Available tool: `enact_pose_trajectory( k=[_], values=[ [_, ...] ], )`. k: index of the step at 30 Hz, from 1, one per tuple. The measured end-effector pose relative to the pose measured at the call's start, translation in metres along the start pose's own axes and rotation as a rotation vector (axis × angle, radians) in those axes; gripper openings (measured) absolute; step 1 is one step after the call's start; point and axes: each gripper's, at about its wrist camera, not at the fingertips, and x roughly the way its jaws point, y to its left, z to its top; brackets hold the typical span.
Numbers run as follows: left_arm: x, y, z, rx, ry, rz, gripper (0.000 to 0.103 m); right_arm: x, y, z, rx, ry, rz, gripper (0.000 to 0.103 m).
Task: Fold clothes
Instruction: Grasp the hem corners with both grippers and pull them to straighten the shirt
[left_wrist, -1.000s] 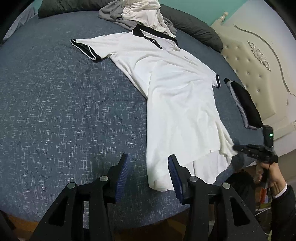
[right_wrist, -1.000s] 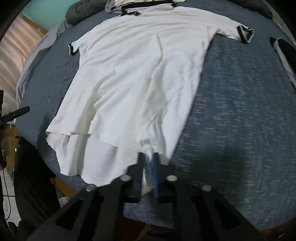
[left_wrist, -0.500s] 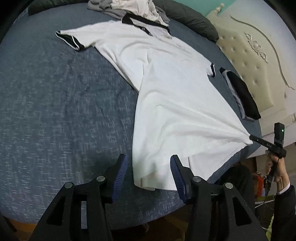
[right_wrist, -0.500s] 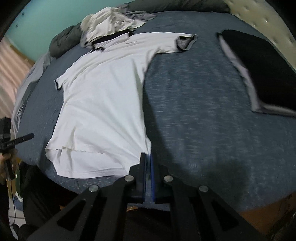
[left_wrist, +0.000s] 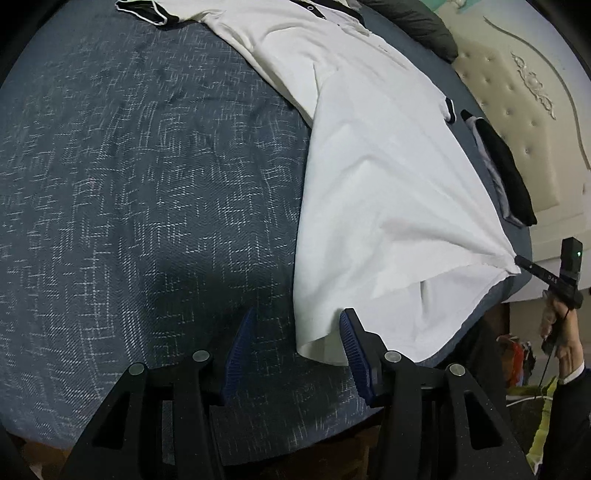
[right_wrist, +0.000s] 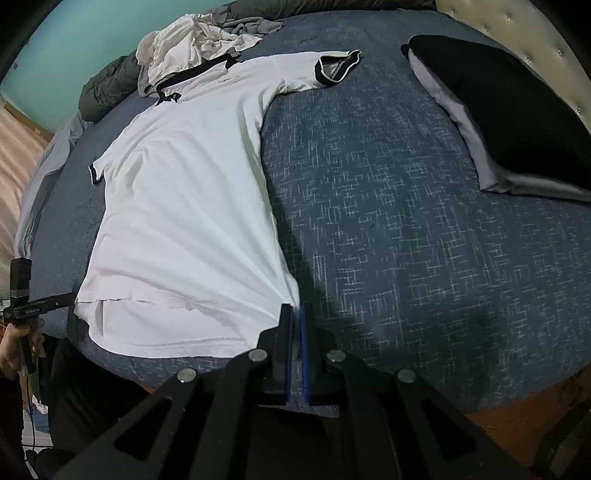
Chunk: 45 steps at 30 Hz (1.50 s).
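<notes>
The left gripper (left_wrist: 295, 334) stood open at the hem corner of the white polo shirt (left_wrist: 384, 192), the right gripper (left_wrist: 517, 263) pinching the opposite corner.

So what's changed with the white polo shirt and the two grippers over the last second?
The right gripper, shut on the white polo shirt at its hem corner, has pulled that corner out sideways, stretching the rumpled hem smooth. The open left gripper has closed in on the other hem corner, which now lies between its fingers. The folded black garment and the crumpled clothes pile stayed put.

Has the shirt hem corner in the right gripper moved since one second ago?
Yes. The right gripper pulled the shirt hem sideways, toward the black garment.
</notes>
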Motion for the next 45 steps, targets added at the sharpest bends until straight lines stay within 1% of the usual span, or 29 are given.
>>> enact_pose_trajectory(
  k=[1,2,3,7,13,16,17,21,23,27,30,32,34,36,37,38,41,45],
  values=[
    [0.001,-0.001,-0.001,0.012,0.001,-0.001,0.034,0.001,-0.002,0.0,0.004,0.0,0.002,0.003],
    [0.001,-0.003,-0.002,0.022,0.003,-0.007,0.008,0.0,-0.003,-0.001,0.007,-0.004,0.004,0.003],
    [0.0,-0.005,-0.003,0.03,0.006,-0.018,0.002,0.0,-0.004,-0.001,0.009,-0.007,0.008,0.003],
    [-0.02,-0.019,-0.005,0.09,-0.027,-0.033,0.002,-0.008,-0.003,-0.002,0.007,-0.029,0.018,0.003],
    [-0.092,-0.043,-0.013,0.198,-0.132,-0.036,0.002,-0.027,0.003,-0.003,-0.019,-0.061,0.034,0.003],
    [-0.125,-0.045,-0.021,0.239,-0.166,-0.019,0.002,-0.037,0.009,-0.004,-0.046,-0.07,0.037,0.003],
    [-0.128,-0.045,-0.022,0.241,-0.167,-0.014,0.002,-0.04,0.011,-0.006,-0.057,-0.069,0.037,0.003],
    [-0.111,-0.044,-0.022,0.217,-0.142,-0.011,0.002,-0.036,0.015,-0.012,-0.088,-0.046,0.023,0.003],
    [-0.103,-0.044,-0.022,0.204,-0.129,-0.009,0.002,-0.03,0.011,-0.013,-0.078,-0.037,0.017,0.003],
    [-0.081,-0.044,-0.027,0.184,-0.087,-0.044,0.002,-0.026,-0.001,-0.015,-0.036,-0.04,0.008,0.003],
    [-0.065,-0.044,-0.031,0.174,-0.055,-0.073,0.003,-0.03,-0.008,-0.017,-0.028,-0.041,-0.003,0.003],
    [-0.061,-0.047,-0.033,0.181,-0.042,-0.088,0.003,-0.033,-0.014,-0.02,-0.021,-0.041,-0.009,0.003],
    [-0.06,-0.044,-0.03,0.178,-0.052,-0.079,0.003,-0.033,-0.021,-0.023,-0.002,-0.038,-0.012,0.003],
    [-0.06,-0.035,-0.025,0.151,-0.061,-0.054,0.008,-0.032,-0.026,-0.026,0.016,-0.033,-0.01,0.003],
    [-0.057,-0.028,-0.023,0.13,-0.061,-0.037,0.016,-0.031,-0.028,-0.028,0.023,-0.03,-0.006,0.003],
    [-0.054,-0.022,-0.021,0.112,-0.058,-0.021,0.022,-0.03,-0.029,-0.029,0.031,-0.027,-0.003,0.003],
    [-0.043,-0.007,-0.022,0.068,-0.03,-0.006,0.022,-0.025,-0.03,-0.031,0.036,-0.018,-0.01,0.003],
    [-0.024,0.0,-0.025,0.036,0.012,-0.017,0.024,-0.022,-0.029,-0.028,0.042,-0.014,-0.012,0.003]
  ],
)
